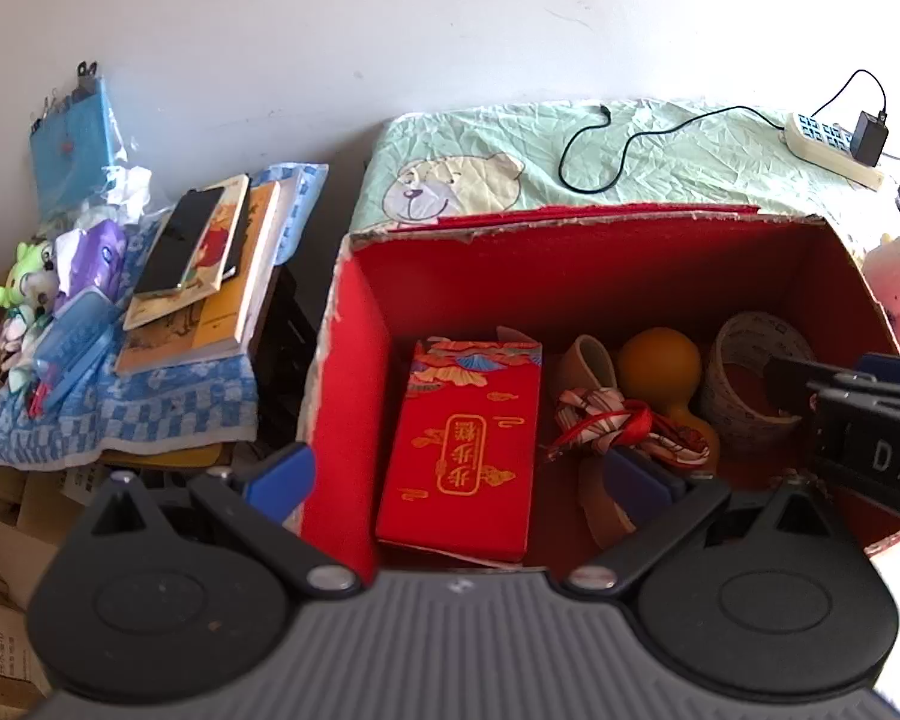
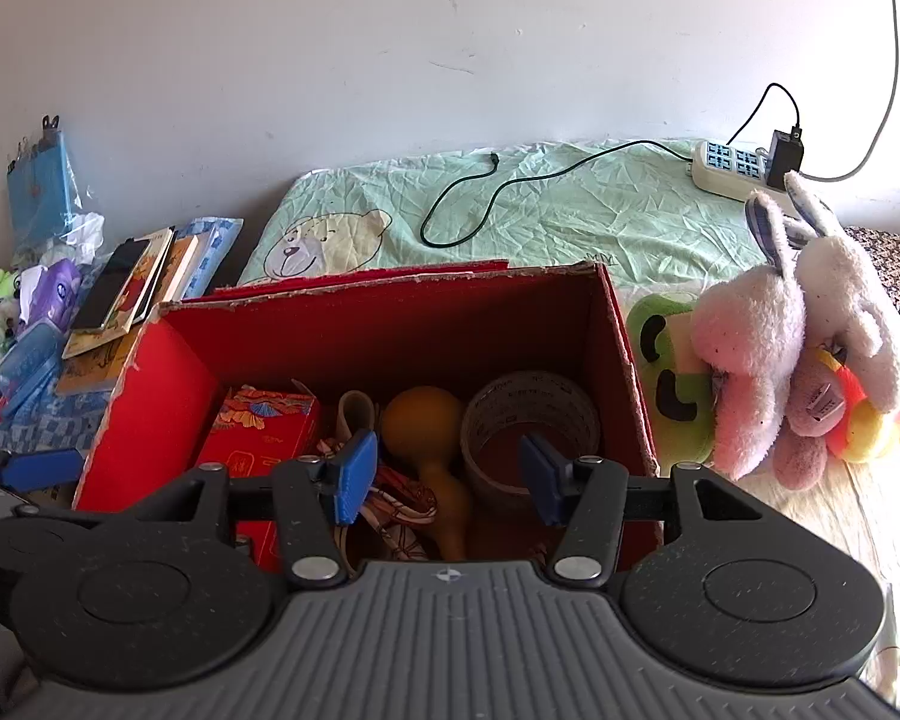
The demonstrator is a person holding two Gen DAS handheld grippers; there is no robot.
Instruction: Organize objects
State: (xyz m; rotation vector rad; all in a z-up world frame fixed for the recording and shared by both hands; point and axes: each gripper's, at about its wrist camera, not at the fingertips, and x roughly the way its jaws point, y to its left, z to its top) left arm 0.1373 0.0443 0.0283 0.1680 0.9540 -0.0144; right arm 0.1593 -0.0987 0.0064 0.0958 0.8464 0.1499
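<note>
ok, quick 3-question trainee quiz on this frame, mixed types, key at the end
1. True or false: the tape roll lies inside the red box.
2. Which sits outside the box, to its right? A) orange gourd B) plush toys C) red packet box
3. Fill in: both the left gripper and the right gripper are ____ and hold nothing.

Key: 1 true; 2 B; 3 open

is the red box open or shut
Open: the red box has no lid on top, and the tape roll and gourd inside show.
</note>
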